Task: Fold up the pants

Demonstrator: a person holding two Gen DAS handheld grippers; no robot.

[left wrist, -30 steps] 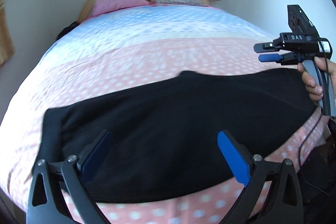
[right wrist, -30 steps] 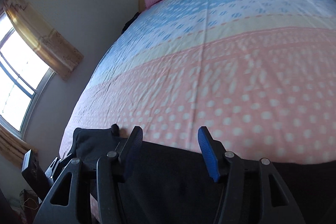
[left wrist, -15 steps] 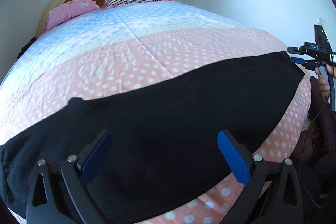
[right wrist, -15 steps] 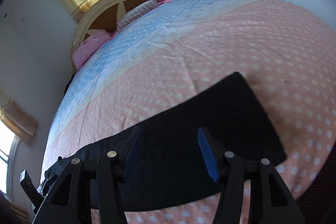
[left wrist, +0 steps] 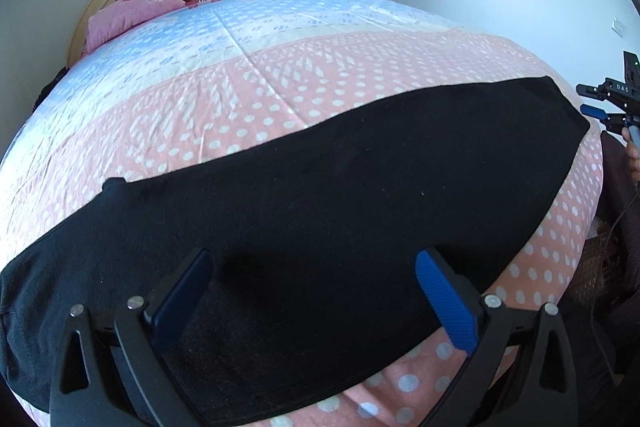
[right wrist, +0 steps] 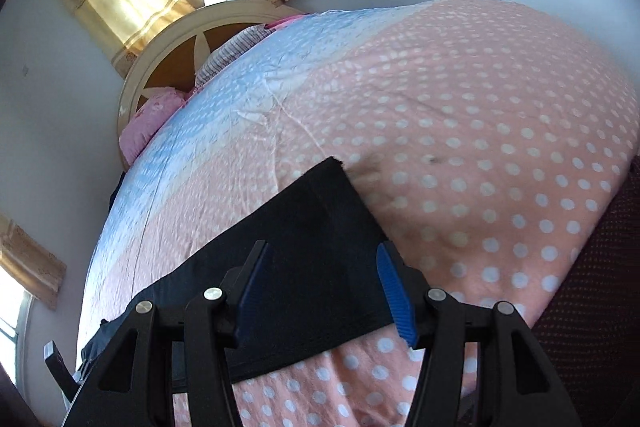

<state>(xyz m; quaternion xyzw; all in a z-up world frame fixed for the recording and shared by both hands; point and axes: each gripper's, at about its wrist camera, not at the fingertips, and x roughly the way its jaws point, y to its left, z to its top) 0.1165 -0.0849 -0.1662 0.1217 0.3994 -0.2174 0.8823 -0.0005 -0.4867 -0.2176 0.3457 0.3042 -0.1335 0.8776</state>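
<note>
Left wrist view shows the left gripper spread wide and holding nothing, its blue pads poised over the near edge of the black pants, which lie flat in a long band across the bed straight ahead of it. Far off to its right, the right gripper sits just past the pants' end. Right wrist view shows the right gripper also wide apart and empty, above that end of the pants; whether the fingers touch cloth cannot be told.
</note>
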